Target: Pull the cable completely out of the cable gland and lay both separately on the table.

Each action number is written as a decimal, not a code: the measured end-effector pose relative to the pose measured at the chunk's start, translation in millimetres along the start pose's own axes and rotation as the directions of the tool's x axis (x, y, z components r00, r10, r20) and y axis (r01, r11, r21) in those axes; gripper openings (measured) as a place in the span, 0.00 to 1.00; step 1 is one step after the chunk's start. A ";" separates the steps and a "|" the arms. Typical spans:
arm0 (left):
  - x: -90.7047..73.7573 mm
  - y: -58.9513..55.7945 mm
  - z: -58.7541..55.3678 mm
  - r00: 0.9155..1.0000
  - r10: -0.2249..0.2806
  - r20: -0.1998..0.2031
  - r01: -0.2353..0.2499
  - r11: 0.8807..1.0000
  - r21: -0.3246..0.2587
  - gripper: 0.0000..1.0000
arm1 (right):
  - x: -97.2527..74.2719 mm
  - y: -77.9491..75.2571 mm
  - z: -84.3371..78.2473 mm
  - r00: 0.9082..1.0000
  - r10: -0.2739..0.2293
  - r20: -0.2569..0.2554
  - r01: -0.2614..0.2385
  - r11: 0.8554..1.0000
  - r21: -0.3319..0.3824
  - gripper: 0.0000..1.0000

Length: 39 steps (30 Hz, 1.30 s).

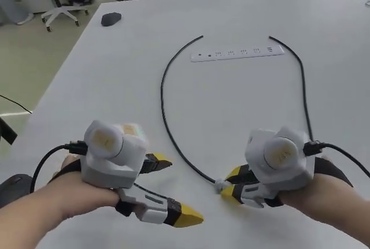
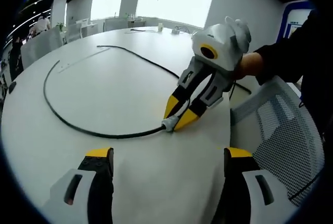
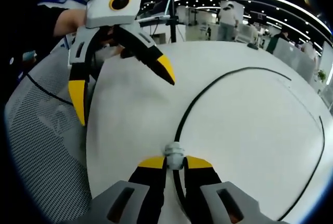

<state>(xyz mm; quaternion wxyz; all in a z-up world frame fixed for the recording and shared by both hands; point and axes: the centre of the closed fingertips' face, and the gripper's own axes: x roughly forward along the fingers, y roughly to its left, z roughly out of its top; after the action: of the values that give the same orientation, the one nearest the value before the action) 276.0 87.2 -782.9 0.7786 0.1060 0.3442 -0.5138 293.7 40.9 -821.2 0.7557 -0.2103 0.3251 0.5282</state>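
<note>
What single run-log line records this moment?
right gripper: shut on small white plastic cable gland | left gripper: open, empty | long black cable: in gland

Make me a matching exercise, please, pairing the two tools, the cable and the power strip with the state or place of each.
Things
1. left tool
2. right tool
3. cable
4. power strip

States or places
A. white, lying flat at the far side of the loop
B. shut on the cable gland
C. black, curved in a wide loop on the table
D. open, holding nothing

Pairs: 1-D, 2-B, 3-C, 4-A
</note>
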 end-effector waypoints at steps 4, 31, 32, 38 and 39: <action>2.8 -16.0 2.8 0.997 -0.080 0.011 0.080 0.996 -0.046 0.79 | -18.3 9.1 -0.6 0.999 0.053 -0.001 -0.053 0.998 -0.029 0.08; 25.4 -78.4 46.3 0.900 -0.385 0.204 0.402 0.914 -0.050 0.23 | -72.5 57.7 17.0 0.969 0.205 0.135 -0.161 0.946 -0.281 0.07; 24.8 -78.3 46.1 0.900 -0.385 0.205 0.403 0.914 -0.052 0.23 | -72.5 57.8 17.5 0.969 0.205 0.136 -0.160 0.945 -0.285 0.07; 22.6 -78.4 45.9 0.898 -0.383 0.218 0.406 0.911 -0.070 0.20 | -72.8 59.0 19.4 0.967 0.214 0.141 -0.165 0.941 -0.295 0.07; 22.6 -77.6 45.0 0.900 -0.380 0.215 0.402 0.913 -0.071 0.16 | -72.8 59.2 19.1 0.966 0.215 0.141 -0.166 0.941 -0.294 0.07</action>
<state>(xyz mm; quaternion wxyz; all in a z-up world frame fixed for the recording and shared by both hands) 232.7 12.5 -749.5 0.6942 -0.0611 0.3085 -0.6474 226.7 26.4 -754.3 0.6887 -0.2362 0.1999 0.6557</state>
